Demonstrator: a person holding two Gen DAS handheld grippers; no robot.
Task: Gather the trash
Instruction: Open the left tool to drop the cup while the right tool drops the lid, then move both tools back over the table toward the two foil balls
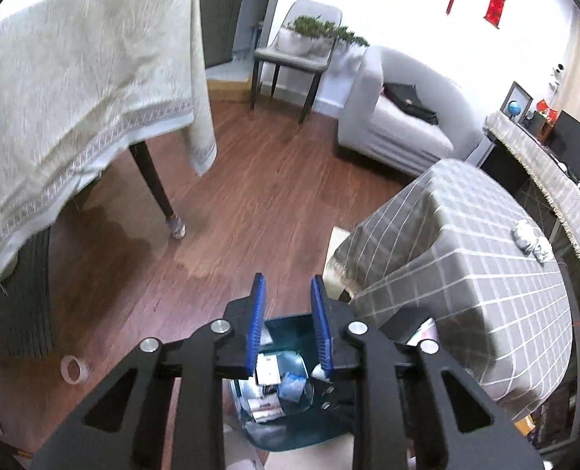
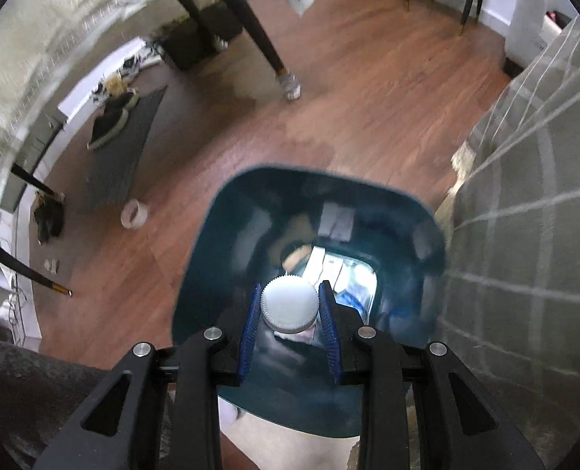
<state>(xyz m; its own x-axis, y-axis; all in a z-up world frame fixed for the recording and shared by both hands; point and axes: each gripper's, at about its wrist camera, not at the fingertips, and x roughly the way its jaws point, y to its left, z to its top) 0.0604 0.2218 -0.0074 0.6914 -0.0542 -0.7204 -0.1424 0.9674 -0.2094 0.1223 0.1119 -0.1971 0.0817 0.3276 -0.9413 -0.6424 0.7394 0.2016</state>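
Observation:
A dark teal trash bin (image 2: pixel 227 211) stands on the wooden floor beside the grey checked table, with papers and wrappers (image 2: pixel 336 270) at its bottom. My right gripper (image 2: pixel 290 289) hangs over the bin's mouth, pointing steeply down, and is shut on a bottle with a white ribbed cap (image 2: pixel 289 307). Higher above the same bin (image 1: pixel 286 325), my left gripper (image 1: pixel 288 286) is open, with nothing between its blue pads. Crumpled grey-white trash (image 1: pixel 530 237) lies on the checked table top.
The grey checked table (image 1: pixel 485 282) stands close to the right of the bin. A cream-clothed table (image 1: pixel 74 78) with a dark leg (image 1: pixel 152 188) is on the left. A tape roll (image 2: pixel 134 214) and a small white scrap (image 2: pixel 51 264) lie on the floor. A sofa (image 1: pixel 399 117) and a chair (image 1: pixel 297 55) stand farther back.

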